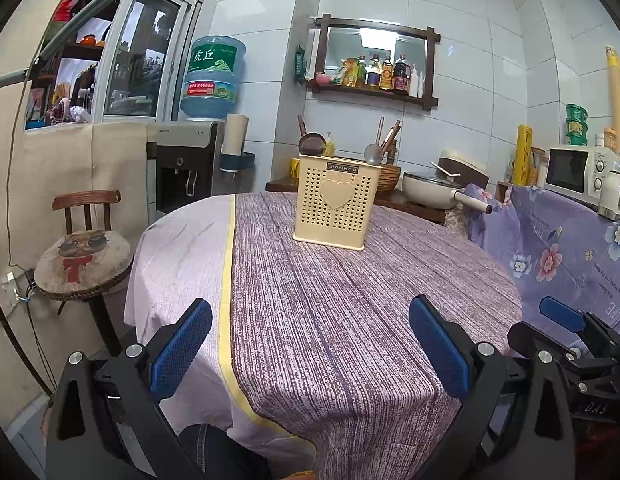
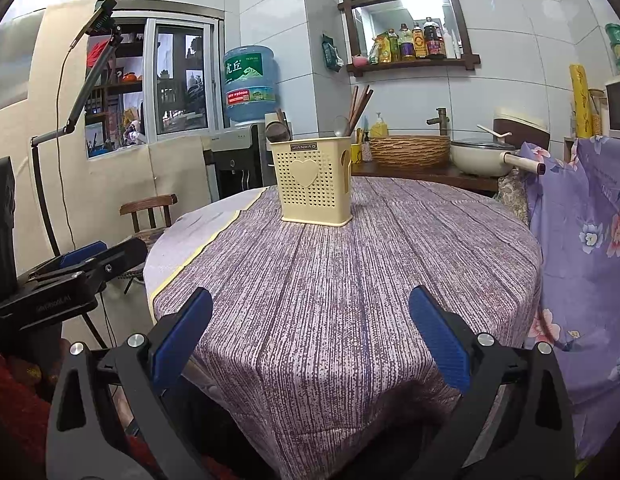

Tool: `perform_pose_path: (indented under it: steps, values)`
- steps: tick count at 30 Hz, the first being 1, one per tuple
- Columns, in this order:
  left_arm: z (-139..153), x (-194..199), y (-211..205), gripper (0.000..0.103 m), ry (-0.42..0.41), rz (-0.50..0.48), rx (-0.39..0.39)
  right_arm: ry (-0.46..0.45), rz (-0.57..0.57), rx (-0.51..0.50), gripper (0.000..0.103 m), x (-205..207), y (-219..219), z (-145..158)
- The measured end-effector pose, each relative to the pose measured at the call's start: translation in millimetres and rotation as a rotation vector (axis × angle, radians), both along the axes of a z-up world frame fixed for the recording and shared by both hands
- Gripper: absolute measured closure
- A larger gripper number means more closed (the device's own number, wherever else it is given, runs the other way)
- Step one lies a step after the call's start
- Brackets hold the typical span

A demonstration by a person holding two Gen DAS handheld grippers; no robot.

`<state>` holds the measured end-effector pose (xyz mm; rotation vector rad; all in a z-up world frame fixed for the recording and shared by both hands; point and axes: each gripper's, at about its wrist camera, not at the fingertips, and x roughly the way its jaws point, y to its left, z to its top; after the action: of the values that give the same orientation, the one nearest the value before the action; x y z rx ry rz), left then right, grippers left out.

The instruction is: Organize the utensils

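Note:
A cream perforated utensil holder (image 1: 337, 200) with a heart on its front stands upright at the far side of the round table; it also shows in the right wrist view (image 2: 313, 181). A dark ladle (image 1: 311, 143), a metal spoon (image 1: 373, 153) and wooden chopsticks (image 1: 389, 135) stand in it. My left gripper (image 1: 310, 344) is open and empty over the table's near edge. My right gripper (image 2: 310, 340) is open and empty, also at the near edge; it appears at the right in the left wrist view (image 1: 565, 316).
The table wears a purple striped cloth (image 1: 349, 300). A wooden chair with a cat cushion (image 1: 84, 256) stands at the left. Behind the table are a water dispenser (image 1: 190, 160), a woven basin (image 2: 409, 150), a cream pan (image 2: 483, 156) and a microwave (image 1: 577, 170). A floral sheet (image 2: 589, 216) hangs at the right.

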<state>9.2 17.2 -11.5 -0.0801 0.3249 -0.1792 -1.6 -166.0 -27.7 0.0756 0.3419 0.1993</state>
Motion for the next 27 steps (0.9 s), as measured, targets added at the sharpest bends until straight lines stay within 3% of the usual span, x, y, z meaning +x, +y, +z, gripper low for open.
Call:
perform_pose_path:
  steps: [27]
  values:
    - [1.9, -0.9, 1.5, 0.005, -0.005, -0.002, 0.005, 0.007, 0.004, -0.002, 0.006, 2.3, -0.2, -0.1]
